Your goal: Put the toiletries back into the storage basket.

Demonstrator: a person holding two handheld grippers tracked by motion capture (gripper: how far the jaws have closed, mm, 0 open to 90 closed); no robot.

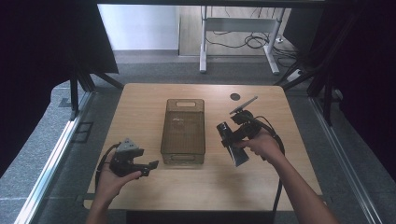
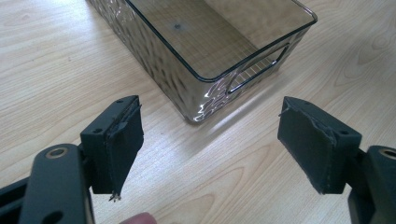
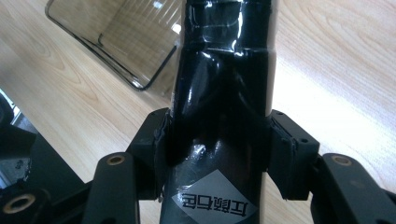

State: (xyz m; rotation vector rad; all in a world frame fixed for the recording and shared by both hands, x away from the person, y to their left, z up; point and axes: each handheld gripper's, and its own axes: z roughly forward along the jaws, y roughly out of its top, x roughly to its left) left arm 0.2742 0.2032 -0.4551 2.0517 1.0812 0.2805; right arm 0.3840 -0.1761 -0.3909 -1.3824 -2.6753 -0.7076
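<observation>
Right tongs point(image 3: 219, 154) clamp black bottle point(image 3: 224, 93) (beside clear bin point(image 1: 183, 154)); left tongs point(image 2: 210, 149) gape wide, holding nothing

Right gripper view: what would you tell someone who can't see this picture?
The right gripper is clamped on a shiny black bottle with a grey label. Behind it, a clear smoky plastic bin sits on a light wooden table.

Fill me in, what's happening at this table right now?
A person works two hand-held grippers at a wooden table. The right gripper is clamped on a glossy black plastic pouch, held above the table beside a clear smoky plastic basket, which looks empty. The left gripper is open with nothing in it, pointing at the basket's near end.
</observation>
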